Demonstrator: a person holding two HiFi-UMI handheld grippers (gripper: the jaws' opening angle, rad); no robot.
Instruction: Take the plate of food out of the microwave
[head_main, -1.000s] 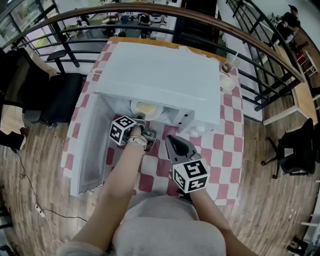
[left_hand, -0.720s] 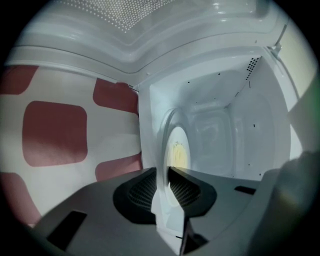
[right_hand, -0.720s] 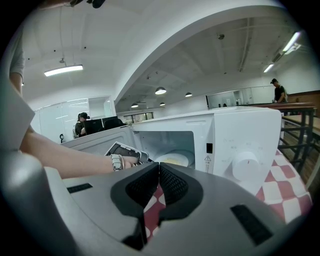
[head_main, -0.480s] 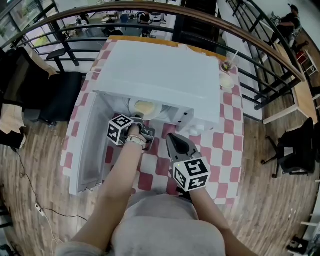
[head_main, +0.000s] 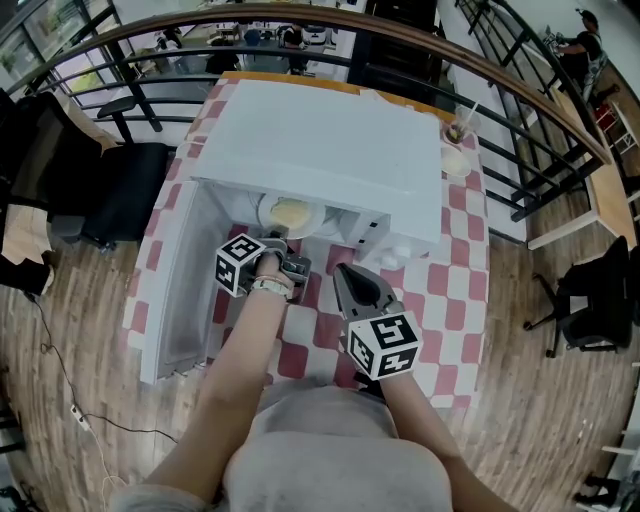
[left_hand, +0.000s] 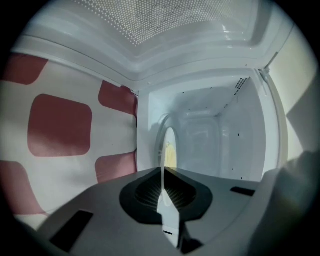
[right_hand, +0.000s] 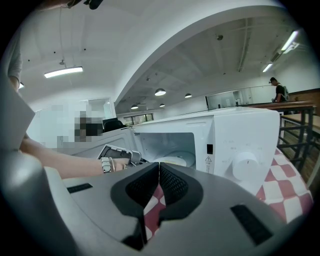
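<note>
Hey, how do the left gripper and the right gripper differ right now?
The left gripper reaches into the microwave; the right gripper hangs outside over the checked tablecloth. The left gripper's jaws have just been closing and pinch the rim of the plate; the right gripper's jaws are together on nothing. Both are shut.

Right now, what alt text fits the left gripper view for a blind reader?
The left gripper, jaws having just been closing, pinches the rim of a white plate of yellow food, seen edge-on inside the open microwave. Checked tablecloth fills the left; the perforated door spans the top.
</note>
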